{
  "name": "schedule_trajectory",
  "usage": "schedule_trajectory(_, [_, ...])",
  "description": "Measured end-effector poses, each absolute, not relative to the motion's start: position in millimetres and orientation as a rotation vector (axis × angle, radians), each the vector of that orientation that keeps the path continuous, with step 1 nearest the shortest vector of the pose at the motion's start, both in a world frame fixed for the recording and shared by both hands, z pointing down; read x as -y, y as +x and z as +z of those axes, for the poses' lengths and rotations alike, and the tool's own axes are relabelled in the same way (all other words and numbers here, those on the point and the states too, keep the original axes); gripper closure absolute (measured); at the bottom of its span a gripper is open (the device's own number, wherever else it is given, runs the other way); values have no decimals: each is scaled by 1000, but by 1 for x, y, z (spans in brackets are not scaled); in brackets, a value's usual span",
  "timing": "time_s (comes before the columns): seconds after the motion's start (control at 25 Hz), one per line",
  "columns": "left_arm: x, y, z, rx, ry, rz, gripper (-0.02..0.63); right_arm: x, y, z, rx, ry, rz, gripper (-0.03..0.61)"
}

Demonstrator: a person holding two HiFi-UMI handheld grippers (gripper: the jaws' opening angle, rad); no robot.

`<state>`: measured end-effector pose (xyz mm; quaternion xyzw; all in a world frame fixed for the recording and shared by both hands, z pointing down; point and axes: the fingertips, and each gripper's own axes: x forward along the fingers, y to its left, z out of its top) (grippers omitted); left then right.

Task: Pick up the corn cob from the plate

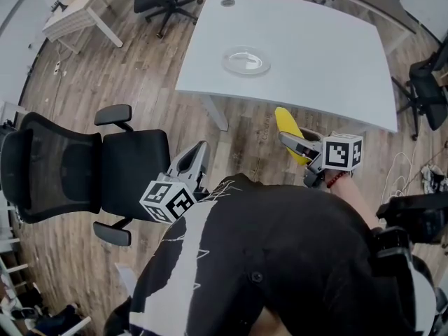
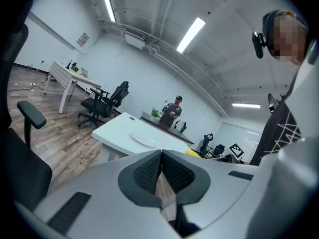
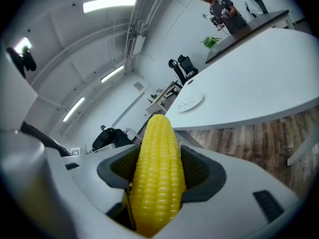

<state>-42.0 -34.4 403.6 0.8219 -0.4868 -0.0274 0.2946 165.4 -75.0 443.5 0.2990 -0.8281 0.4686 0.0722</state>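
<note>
Jutting from between right gripper (image 3: 162, 167) jaws, corn cob (image 3: 157, 183) is pinched; left gripper (image 2: 161, 169) closed.

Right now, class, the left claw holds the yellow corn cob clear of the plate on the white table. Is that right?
No: it is the right claw that holds the yellow corn cob clear of the plate on the white table, as the right gripper view shows.

What can't be seen
Corn cob (image 3: 157, 176) base sunk between fingers (image 3: 199, 171) of right gripper (image 3: 157, 156), end not visible; in the head view its lower half sits behind that gripper. Left gripper (image 1: 203, 148) rear lost under black top (image 1: 280, 257).
</note>
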Motion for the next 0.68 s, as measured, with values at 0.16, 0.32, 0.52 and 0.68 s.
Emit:
schedule_trajectory(0.16, [33,-39,405,1313,2169,-82,600,75,168,444,2488,873,1402,316])
schedule_trajectory(0.32, [31,-39,404,1338,2157,-92,600,73,164,446,2486,826,1400,316])
schedule_trajectory(0.52, [30,-44,405,1353,2152,-84,600,78,161,443,2495,813,1389,317])
schedule_trajectory(0.68, [29,-51,408,1366,2139,-82,600,87,160,437,2519,850,1340,316])
